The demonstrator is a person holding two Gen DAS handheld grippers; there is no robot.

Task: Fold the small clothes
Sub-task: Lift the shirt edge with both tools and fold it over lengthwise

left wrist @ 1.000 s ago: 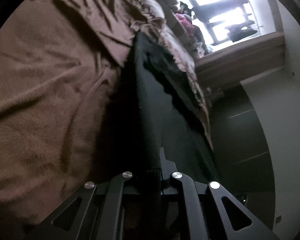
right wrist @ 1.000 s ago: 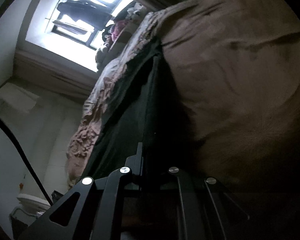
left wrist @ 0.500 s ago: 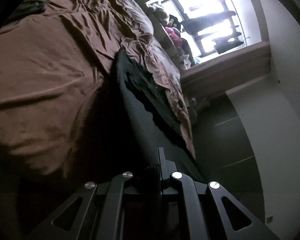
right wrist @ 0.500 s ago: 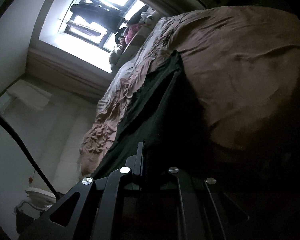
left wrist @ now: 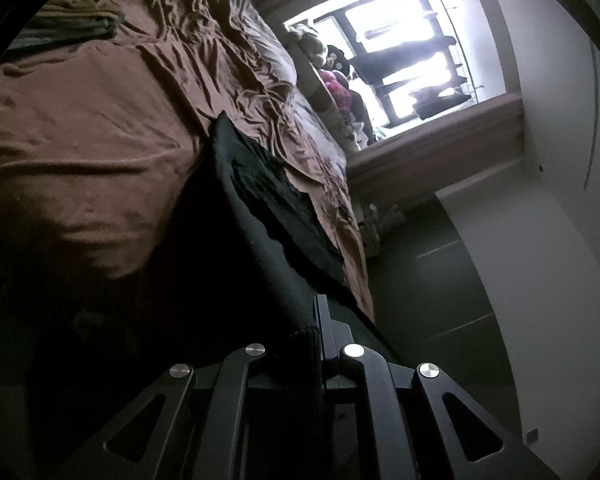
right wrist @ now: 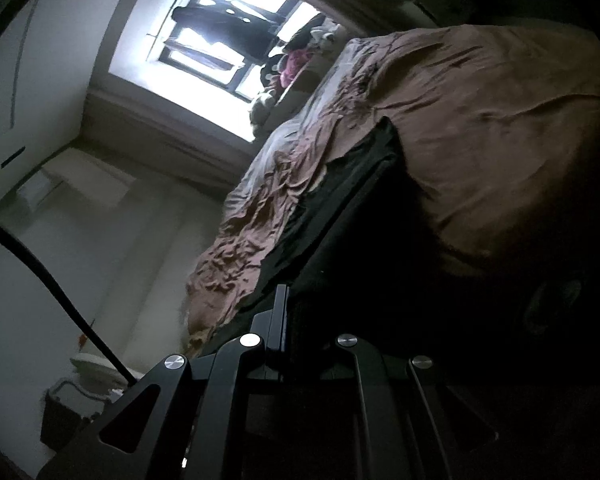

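Observation:
A black garment [left wrist: 256, 208] stretches from the brown bedspread [left wrist: 80, 132] back to my left gripper [left wrist: 318, 320], which is shut on its ribbed edge. In the right wrist view the same black garment [right wrist: 340, 208] runs taut from the bedspread [right wrist: 480, 128] to my right gripper [right wrist: 288, 308], shut on another edge of it. Both views are rolled sideways. The far end of the garment still rests on the bed; the near part hangs lifted between the two grips. The fingertips are mostly buried in dark cloth.
A folded stack of olive and grey clothes [left wrist: 76, 24] lies on the bed's far corner. Soft toys [left wrist: 332, 76] line the bright window [left wrist: 404, 52]. A dark bin [right wrist: 68, 412] and a white object stand on the floor by the wall. A black cable [right wrist: 52, 292] crosses the right view.
Both grippers have pulled back and risen from the bed with the garment still held. More of the bedspread, the window and the folded stack has come into view.

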